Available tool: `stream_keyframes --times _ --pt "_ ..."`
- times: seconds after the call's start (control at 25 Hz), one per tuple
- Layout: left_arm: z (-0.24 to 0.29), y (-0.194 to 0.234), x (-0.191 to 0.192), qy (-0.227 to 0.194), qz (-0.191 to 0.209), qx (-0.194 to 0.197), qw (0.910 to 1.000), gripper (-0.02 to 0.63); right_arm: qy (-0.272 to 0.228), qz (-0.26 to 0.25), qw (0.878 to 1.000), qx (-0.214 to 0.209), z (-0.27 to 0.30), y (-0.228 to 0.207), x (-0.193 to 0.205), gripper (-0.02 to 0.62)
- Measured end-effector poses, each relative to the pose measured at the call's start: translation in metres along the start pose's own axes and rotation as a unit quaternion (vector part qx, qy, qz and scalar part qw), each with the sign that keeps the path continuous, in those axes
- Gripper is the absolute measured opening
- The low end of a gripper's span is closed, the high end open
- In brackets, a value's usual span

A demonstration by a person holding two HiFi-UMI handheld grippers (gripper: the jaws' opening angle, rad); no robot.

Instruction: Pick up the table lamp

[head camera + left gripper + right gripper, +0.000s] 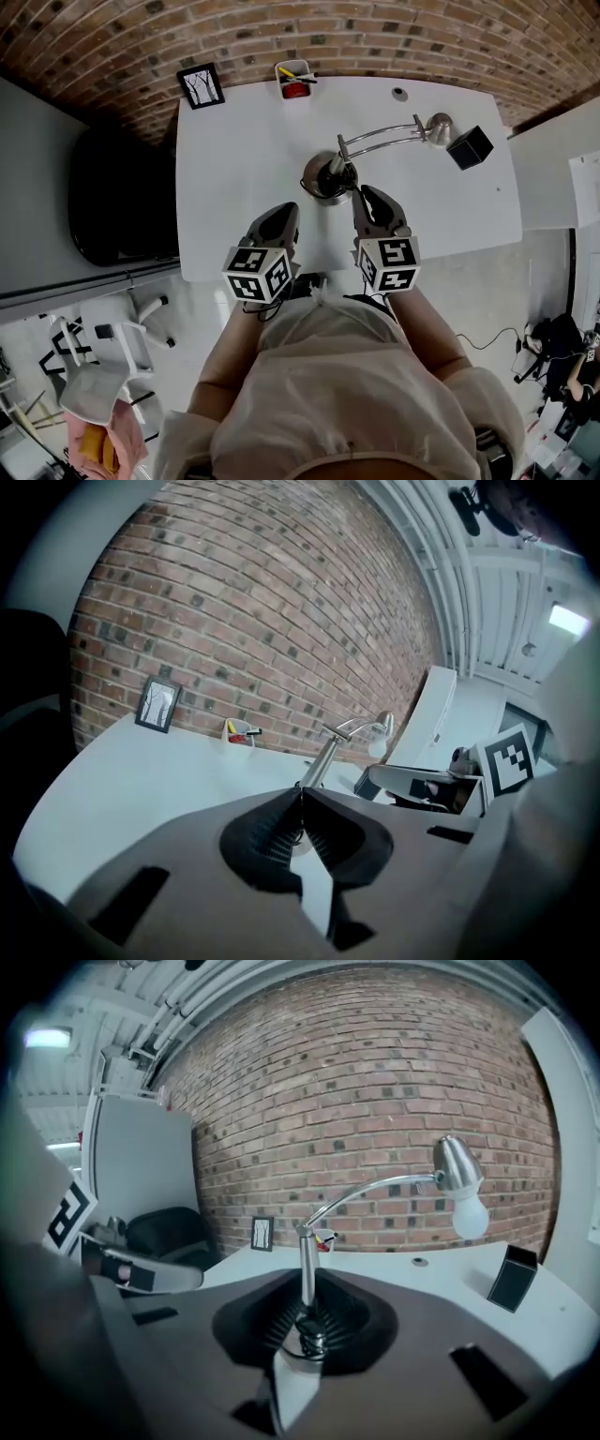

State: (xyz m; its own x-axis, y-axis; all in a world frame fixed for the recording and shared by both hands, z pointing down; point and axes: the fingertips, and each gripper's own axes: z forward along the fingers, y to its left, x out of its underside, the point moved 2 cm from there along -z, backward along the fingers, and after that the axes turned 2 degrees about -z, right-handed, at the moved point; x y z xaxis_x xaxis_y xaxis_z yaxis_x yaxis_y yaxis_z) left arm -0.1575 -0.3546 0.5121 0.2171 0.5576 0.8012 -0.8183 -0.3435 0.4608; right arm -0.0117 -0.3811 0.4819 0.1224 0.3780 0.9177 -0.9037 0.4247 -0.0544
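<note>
The table lamp (324, 178) stands on the white table (234, 187). It has a round metal base, a short post and a curved chrome arm that ends in a head with a white bulb (467, 1213). My right gripper (364, 193) is shut and empty, its tips just right of the base. In the right gripper view the post (307, 1265) rises straight beyond the tips (307, 1305). My left gripper (285, 214) is also shut and empty, a little nearer me and left of the base. From the left gripper (302, 795) the lamp (327, 752) shows ahead.
At the table's far edge stand a framed picture (201, 85) and a white pen cup (294, 79). A black cube (470, 147) sits under the lamp head at the right. A black office chair (117, 197) is left of the table, a white chair (103, 366) nearer me.
</note>
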Motion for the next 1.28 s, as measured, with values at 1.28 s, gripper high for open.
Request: stream_keyframes --times 1.28 --pt "0.064 0.084 0.050 0.090 -0.070 -0.030 0.9930 0.020 -0.038 -0.093 0.994 0.037 0.120 0.001 -0.042 0.081"
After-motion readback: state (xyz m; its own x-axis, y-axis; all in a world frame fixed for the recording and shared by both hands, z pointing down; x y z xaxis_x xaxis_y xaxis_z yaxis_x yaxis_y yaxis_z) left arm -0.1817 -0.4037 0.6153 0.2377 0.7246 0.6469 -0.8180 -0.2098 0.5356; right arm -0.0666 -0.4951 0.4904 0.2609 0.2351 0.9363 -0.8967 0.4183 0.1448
